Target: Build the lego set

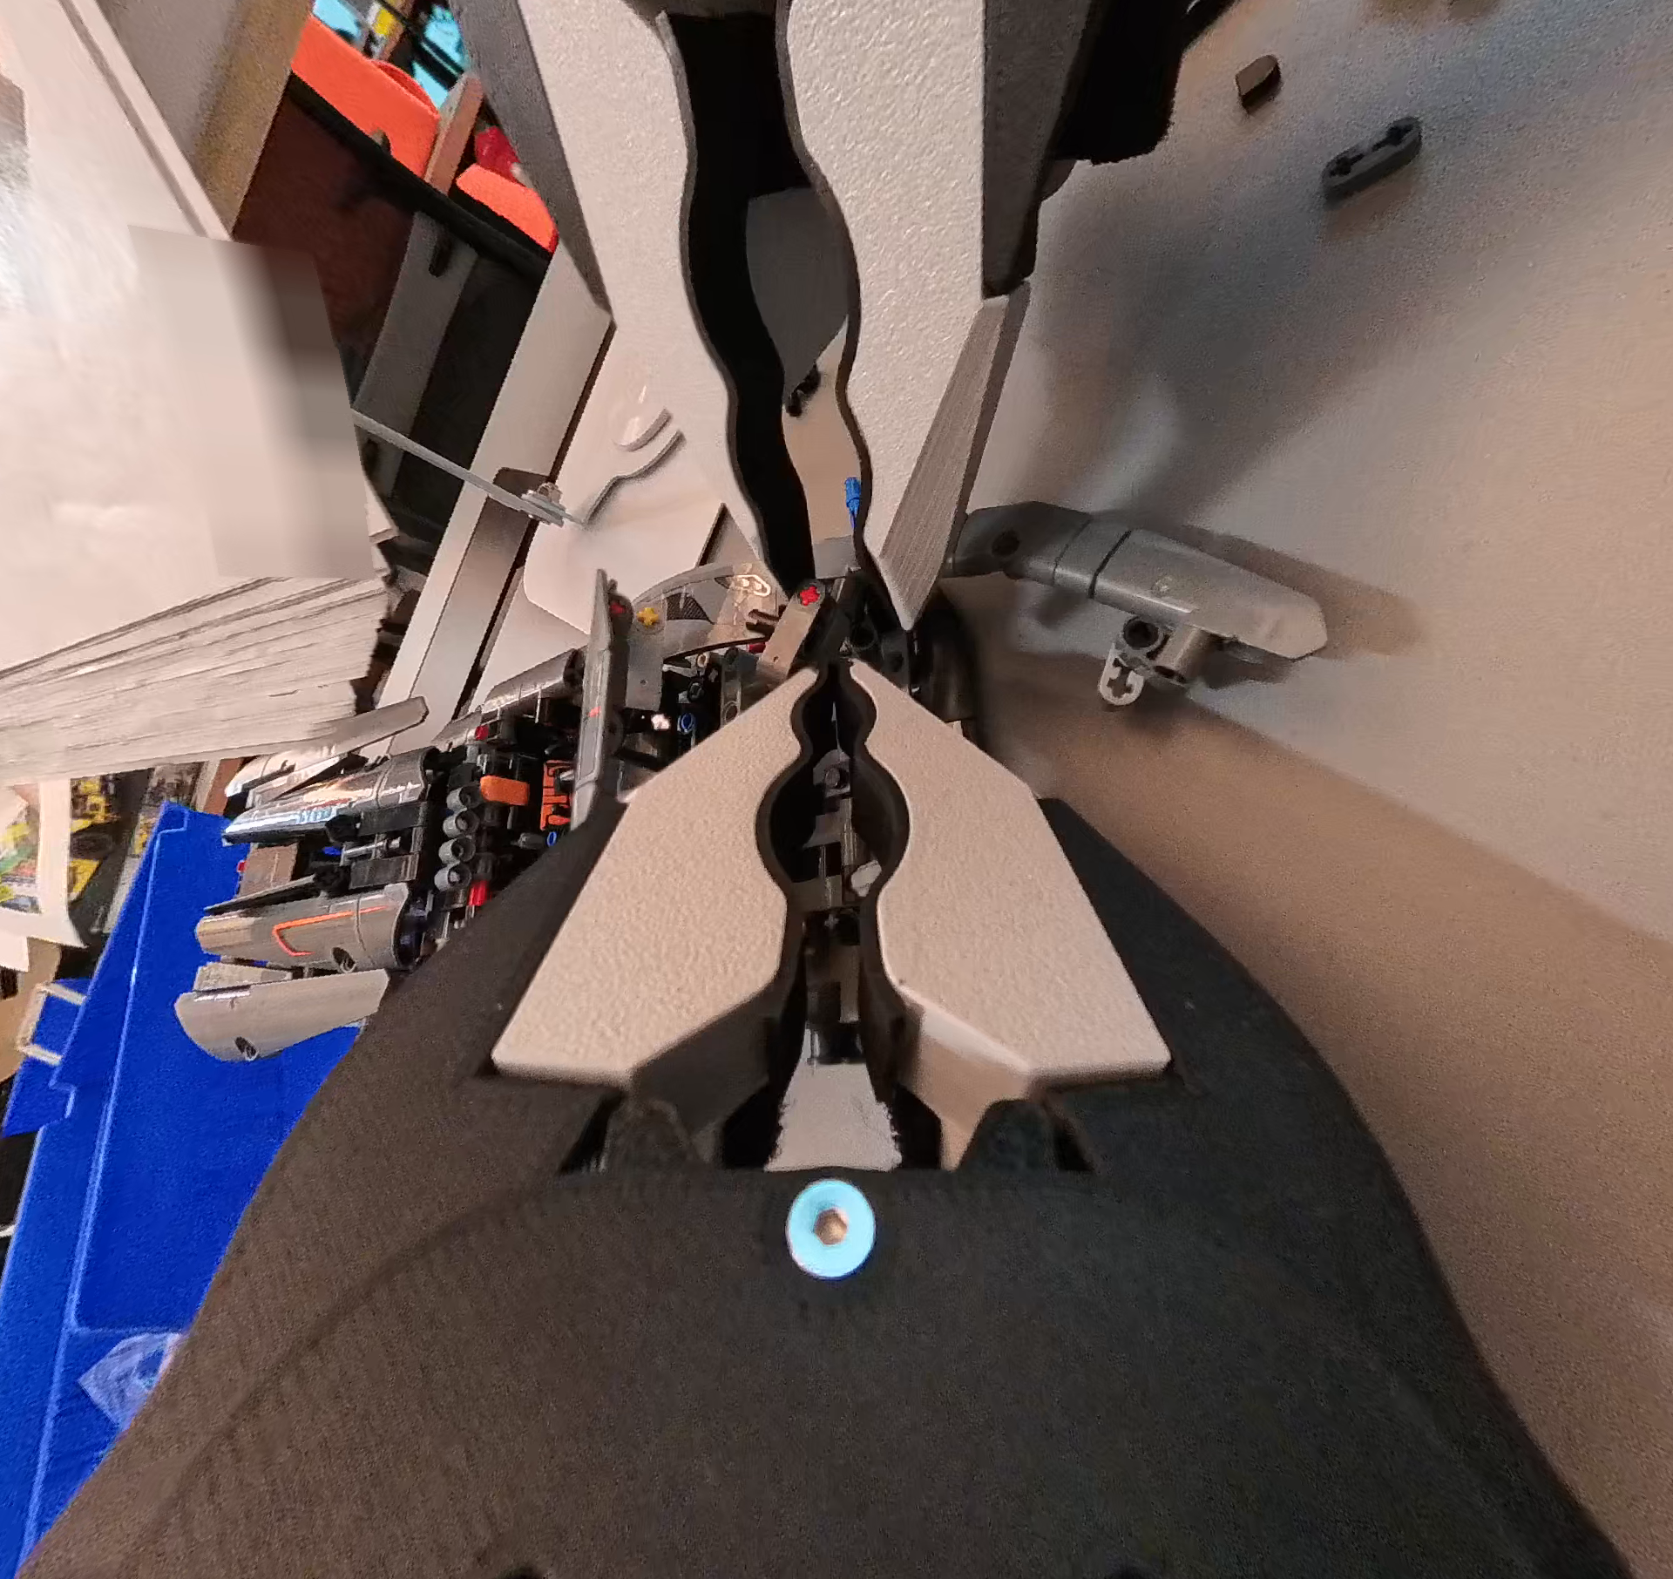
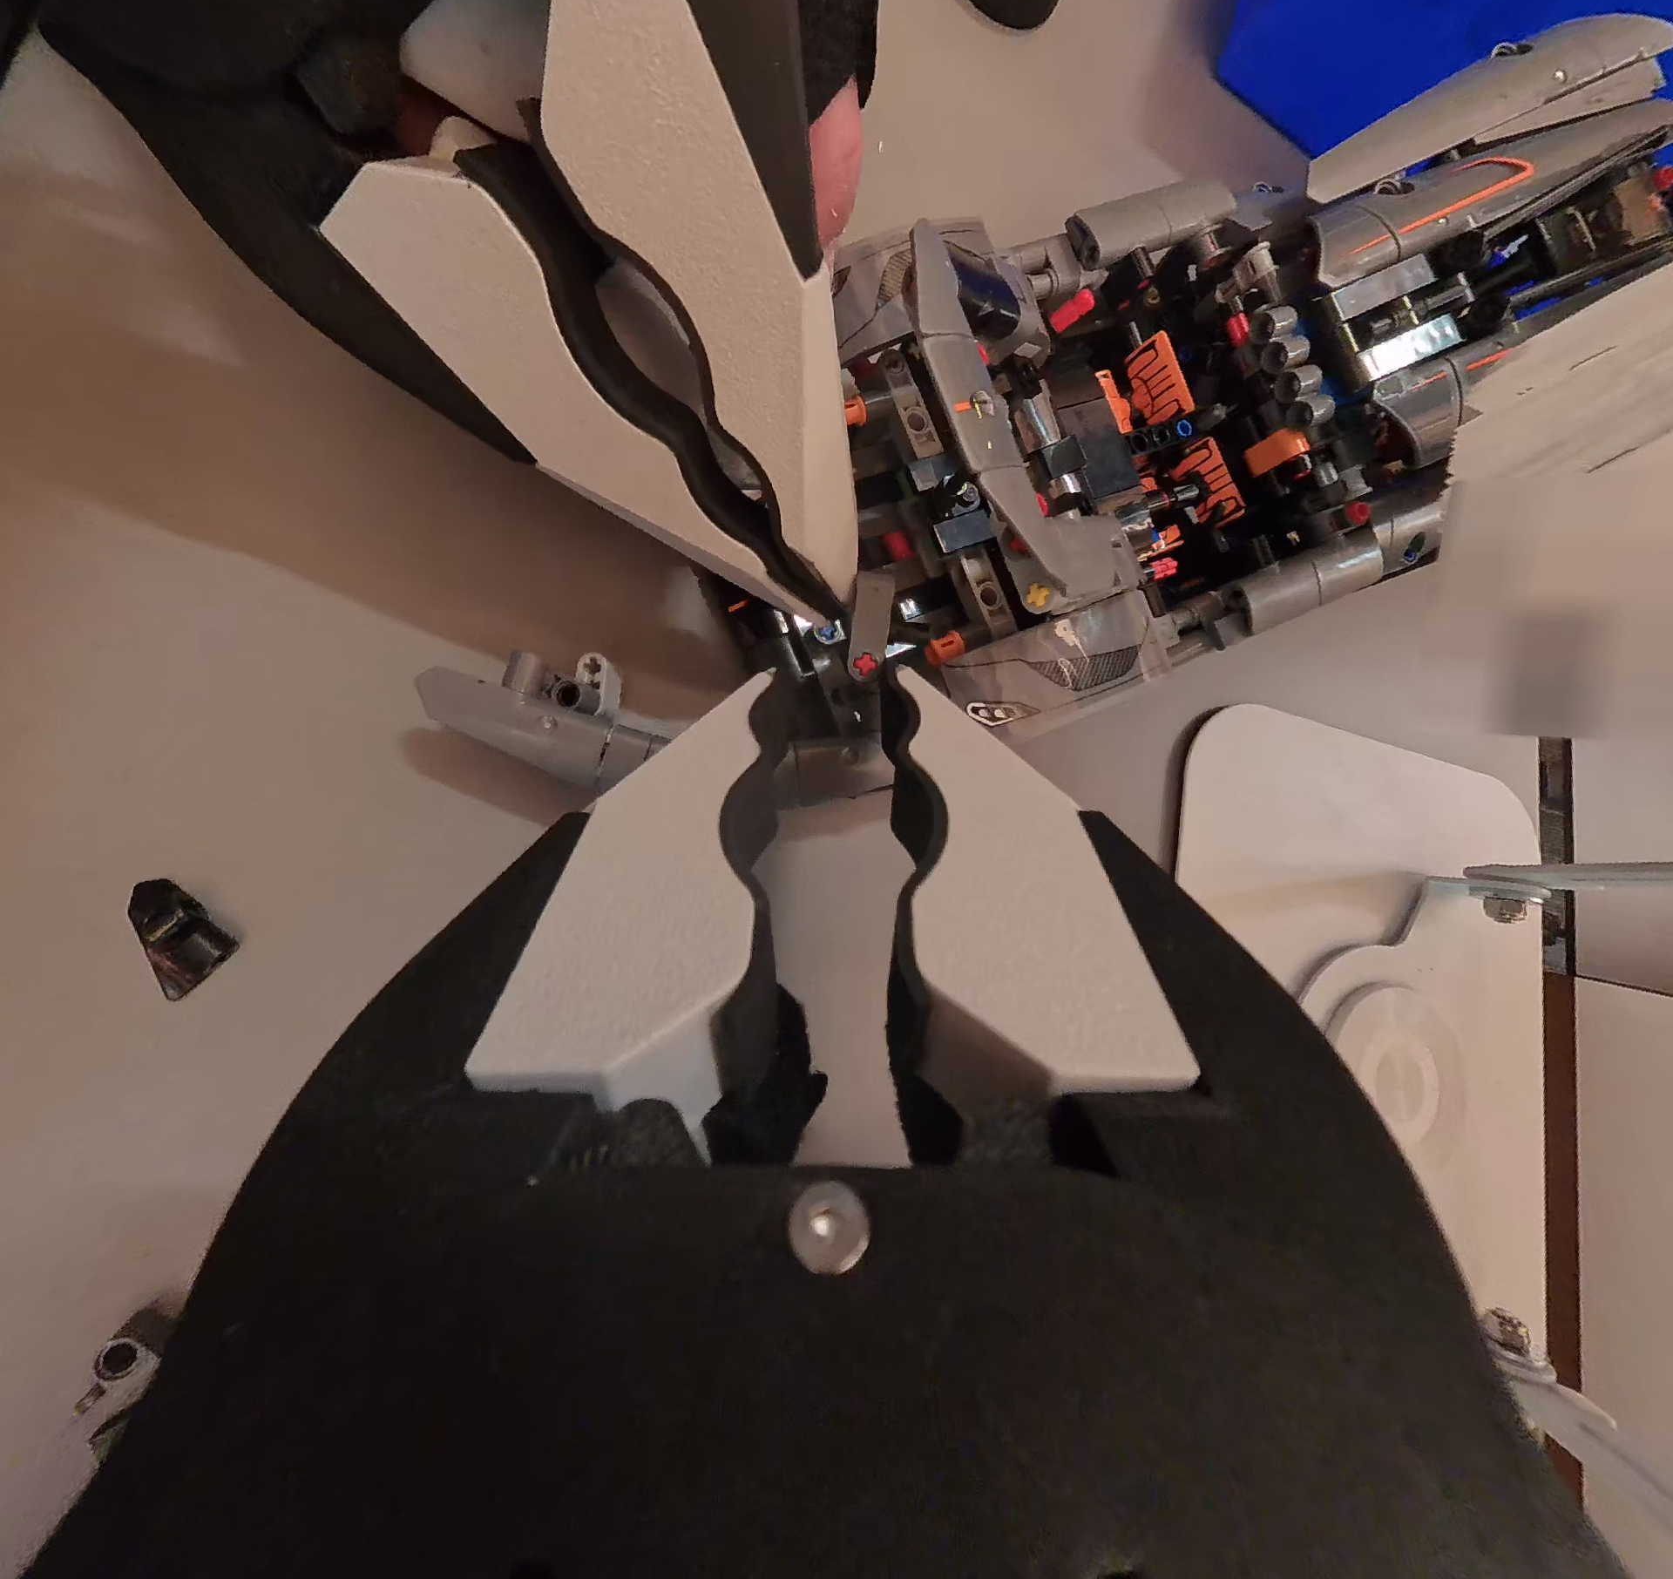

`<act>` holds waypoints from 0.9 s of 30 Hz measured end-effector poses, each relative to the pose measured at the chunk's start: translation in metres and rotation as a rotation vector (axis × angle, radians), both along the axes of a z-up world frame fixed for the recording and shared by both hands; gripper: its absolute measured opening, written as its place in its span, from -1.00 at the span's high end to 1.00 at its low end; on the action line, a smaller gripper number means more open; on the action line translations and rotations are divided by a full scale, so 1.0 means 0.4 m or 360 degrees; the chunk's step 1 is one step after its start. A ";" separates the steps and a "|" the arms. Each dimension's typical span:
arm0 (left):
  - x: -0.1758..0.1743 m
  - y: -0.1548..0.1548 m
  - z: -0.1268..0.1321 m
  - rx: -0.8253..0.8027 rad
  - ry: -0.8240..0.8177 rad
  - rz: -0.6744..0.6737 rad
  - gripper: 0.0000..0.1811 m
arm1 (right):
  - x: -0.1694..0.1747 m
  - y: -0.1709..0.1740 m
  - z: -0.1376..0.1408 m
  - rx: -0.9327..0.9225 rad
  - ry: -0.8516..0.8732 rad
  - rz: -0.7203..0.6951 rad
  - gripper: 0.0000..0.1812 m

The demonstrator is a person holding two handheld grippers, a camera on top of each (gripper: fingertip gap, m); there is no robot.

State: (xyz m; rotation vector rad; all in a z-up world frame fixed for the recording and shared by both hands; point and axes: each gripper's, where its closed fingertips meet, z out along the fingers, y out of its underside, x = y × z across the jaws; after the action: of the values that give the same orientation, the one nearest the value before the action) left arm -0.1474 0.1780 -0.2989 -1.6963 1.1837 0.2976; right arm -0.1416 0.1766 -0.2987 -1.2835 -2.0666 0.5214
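The lego car model (image 2: pixel 1177 449) is laid on the white table (image 2: pixel 272 540); its front end is pinched by the left gripper (image 1: pixel 835 675), and seemingly clamped by the right gripper (image 2: pixel 828 675), beside a loose grey panel (image 1: pixel 1168 580)

Warm indoor light falls on the pale bench (image 1: pixel 1448 359), bright enough, though it goes tan and dimmer toward the near edge in both views. In the left wrist view a grey lego panel (image 1: pixel 1168 576) throws a soft shadow onto the bench beside it. Glare glints off the shiny silver parts of the lego car (image 2: pixel 1267 413). The wide lenses bend straight lines hard at the borders, and the frame corners smear. The near black body of each tool is soft, close to the lens. A stack of pages (image 1: pixel 181 657) at the left edge looks streaked.
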 end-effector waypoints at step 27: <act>-0.019 0.011 0.019 0.0007 -0.0115 0.0072 1.00 | -0.007 -0.016 -0.005 0.0018 -0.0008 0.0005 0.83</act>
State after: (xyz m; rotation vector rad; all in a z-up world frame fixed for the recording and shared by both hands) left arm -0.1550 0.1823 -0.2912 -1.7178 1.0921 0.2641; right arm -0.1446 0.1703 -0.3006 -1.2766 -2.0731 0.5080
